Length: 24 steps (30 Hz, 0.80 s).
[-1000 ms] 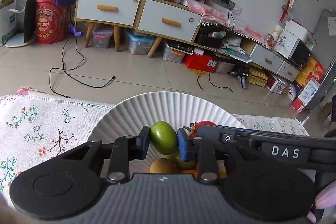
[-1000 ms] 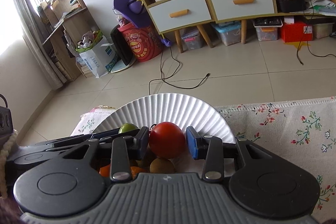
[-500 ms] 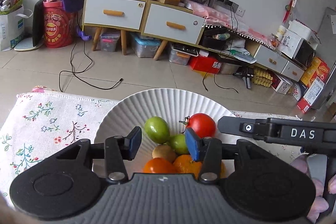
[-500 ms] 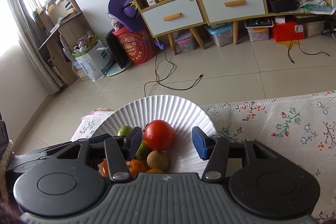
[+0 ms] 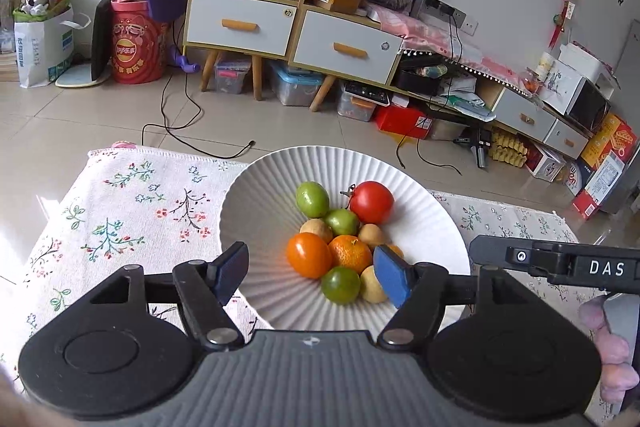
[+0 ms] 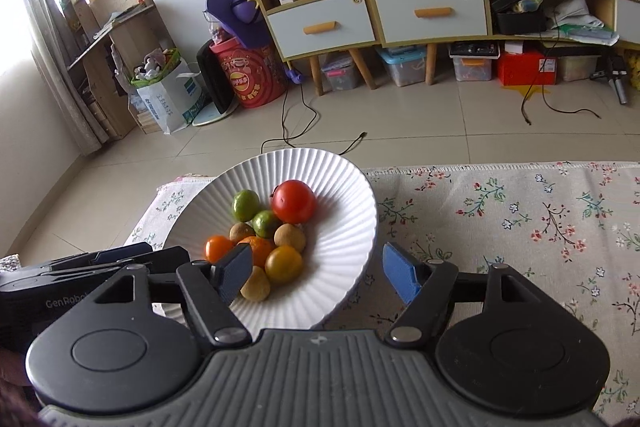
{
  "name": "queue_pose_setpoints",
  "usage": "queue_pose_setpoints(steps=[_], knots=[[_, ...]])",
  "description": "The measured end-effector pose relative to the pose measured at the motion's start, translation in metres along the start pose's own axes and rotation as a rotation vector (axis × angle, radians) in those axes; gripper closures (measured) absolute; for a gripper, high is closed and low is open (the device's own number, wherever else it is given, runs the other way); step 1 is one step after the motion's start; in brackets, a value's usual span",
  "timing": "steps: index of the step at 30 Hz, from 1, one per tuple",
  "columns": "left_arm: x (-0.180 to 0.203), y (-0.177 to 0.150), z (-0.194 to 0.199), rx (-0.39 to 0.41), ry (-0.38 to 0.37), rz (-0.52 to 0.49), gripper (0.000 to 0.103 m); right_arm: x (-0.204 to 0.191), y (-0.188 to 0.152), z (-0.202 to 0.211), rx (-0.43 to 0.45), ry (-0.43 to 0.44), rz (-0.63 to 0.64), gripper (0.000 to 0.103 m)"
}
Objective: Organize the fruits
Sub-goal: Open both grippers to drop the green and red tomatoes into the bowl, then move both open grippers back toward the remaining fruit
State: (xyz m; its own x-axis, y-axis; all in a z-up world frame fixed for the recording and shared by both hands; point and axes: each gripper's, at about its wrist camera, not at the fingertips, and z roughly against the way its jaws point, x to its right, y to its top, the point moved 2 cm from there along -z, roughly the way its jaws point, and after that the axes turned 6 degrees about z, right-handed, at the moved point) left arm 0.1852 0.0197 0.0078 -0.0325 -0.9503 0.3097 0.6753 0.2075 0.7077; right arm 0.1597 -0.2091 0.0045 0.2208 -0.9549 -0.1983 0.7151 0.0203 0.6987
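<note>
Fruits (image 5: pixel 340 239) piled in plate (image 5: pixel 256 195); left gripper (image 5: pixel 310 275) and right gripper (image 6: pixel 316 273) opening, empty; green fruit (image 5: pixel 341 284) showing only from left wrist.

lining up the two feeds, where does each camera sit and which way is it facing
Left wrist: on the left gripper, looking down past its opening, empty jaws at the plate of fruit; the right gripper's arm and fingers show at right.
Right wrist: on the right gripper, jaws opening and empty, facing the same plate; the left gripper's body shows at left.
Both share the plate, tomato, cabinet.
</note>
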Motion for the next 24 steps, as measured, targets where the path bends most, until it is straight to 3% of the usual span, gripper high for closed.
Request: queue_pose_setpoints(steps=[4,10,24], knots=[[-0.001,-0.005,0.009,-0.008,0.007,0.006,0.028,0.001,-0.005,0.010,-0.001,-0.009,-0.002,0.026],[0.000,-0.016,0.023,-0.026,0.030,-0.002,0.019,0.003,-0.015,0.026,-0.001,-0.034,-0.021,0.023],[0.019,-0.045,0.062,-0.016,0.058,-0.078,0.009,-0.012,-0.038,0.061,-0.016,-0.066,0.048,0.013]])
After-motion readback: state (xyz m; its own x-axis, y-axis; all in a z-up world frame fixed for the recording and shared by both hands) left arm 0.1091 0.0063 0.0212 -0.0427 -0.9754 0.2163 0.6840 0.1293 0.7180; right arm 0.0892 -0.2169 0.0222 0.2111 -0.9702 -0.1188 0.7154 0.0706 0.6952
